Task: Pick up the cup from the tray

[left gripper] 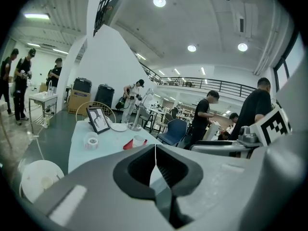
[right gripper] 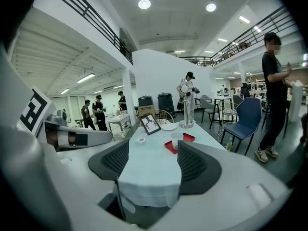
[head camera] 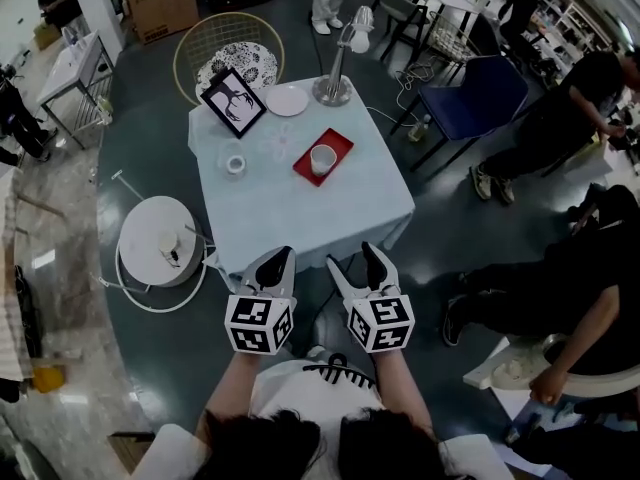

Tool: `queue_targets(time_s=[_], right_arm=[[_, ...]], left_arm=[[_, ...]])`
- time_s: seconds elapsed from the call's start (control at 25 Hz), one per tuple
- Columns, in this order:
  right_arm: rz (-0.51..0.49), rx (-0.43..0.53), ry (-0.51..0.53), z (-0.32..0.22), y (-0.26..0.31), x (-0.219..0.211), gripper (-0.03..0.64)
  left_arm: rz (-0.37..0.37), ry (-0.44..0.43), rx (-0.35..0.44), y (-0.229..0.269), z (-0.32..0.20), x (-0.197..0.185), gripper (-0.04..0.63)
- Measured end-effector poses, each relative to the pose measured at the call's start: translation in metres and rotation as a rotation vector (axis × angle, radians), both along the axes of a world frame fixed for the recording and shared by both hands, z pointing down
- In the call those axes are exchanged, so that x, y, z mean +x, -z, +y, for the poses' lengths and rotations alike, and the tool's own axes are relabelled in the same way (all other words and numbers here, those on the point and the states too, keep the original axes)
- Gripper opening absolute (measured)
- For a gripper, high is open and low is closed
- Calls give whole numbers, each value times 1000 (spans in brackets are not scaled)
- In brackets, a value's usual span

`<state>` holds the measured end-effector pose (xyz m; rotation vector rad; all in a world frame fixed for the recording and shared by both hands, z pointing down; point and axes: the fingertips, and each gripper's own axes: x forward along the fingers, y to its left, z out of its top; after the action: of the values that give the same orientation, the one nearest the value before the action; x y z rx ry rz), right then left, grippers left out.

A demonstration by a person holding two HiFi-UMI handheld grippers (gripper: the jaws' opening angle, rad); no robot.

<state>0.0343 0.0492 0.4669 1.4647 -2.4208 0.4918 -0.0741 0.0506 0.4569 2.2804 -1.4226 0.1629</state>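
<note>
A white cup (head camera: 321,159) stands upright on a red tray (head camera: 336,144) on the right half of a table covered with a pale blue cloth (head camera: 300,208). Both grippers hover side by side in front of the table's near edge, well short of the tray. My left gripper (head camera: 277,261) has its jaws together with nothing held. My right gripper (head camera: 358,265) is open and empty. The left gripper view shows the cup (left gripper: 139,140) and tray (left gripper: 128,145) beyond the shut tips (left gripper: 155,150). Between the spread jaws (right gripper: 151,165) of the right gripper view sit the cup (right gripper: 177,139) and tray (right gripper: 188,137).
On the table stand a framed picture (head camera: 233,101), a white plate (head camera: 287,100), a desk lamp (head camera: 335,80) and a tape roll (head camera: 235,163). A wire chair (head camera: 228,56) is behind it, a round white stool (head camera: 160,240) to its left, a blue chair (head camera: 478,96) and seated people to its right.
</note>
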Motion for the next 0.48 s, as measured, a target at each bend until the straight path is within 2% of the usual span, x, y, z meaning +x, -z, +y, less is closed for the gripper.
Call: queue_targets(time_s=[0.48], right_arm=[[11, 11, -61, -30, 4, -33, 347]], left_arm=[[-2, -54, -8, -2, -26, -39, 1]])
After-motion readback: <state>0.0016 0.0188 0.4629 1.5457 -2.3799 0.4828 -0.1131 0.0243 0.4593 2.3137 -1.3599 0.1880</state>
